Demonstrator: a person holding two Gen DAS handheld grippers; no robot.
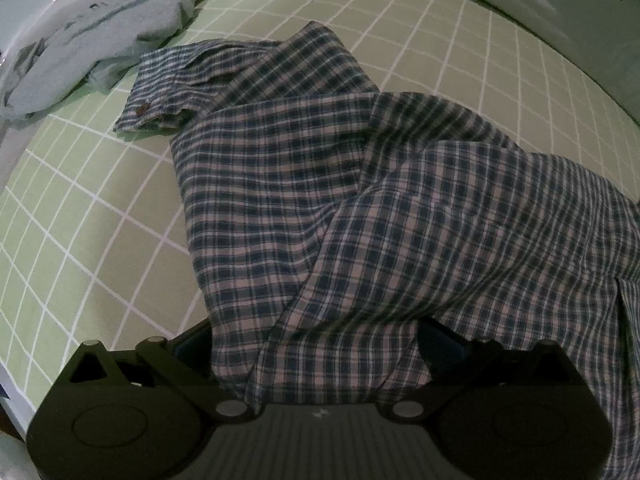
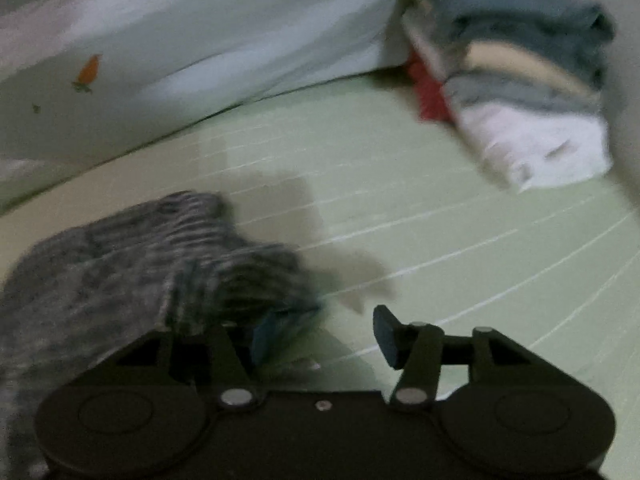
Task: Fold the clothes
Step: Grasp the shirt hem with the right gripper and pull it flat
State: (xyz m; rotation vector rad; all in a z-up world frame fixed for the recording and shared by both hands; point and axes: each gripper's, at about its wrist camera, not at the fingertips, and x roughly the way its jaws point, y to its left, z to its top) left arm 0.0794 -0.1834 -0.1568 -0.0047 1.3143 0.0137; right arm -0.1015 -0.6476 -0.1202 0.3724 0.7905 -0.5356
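A blue and white plaid shirt (image 1: 320, 200) lies rumpled on the green grid bedsheet (image 1: 80, 220), its buttoned cuff (image 1: 148, 112) pointing to the far left. Its near end drapes over my left gripper (image 1: 316, 344), whose fingers stand wide apart with the cloth lying between and over them. In the right wrist view the picture is blurred by motion. The same shirt (image 2: 140, 272) is at the left, reaching the left finger of my right gripper (image 2: 328, 336). That gripper is open, and bare sheet shows between its blue pads (image 2: 386, 336).
A crumpled light blue garment (image 1: 100, 40) lies at the far left of the bed. A white pillow (image 2: 180, 40) with a carrot print lies at the back. A stack of folded clothes (image 2: 520, 88) stands at the far right.
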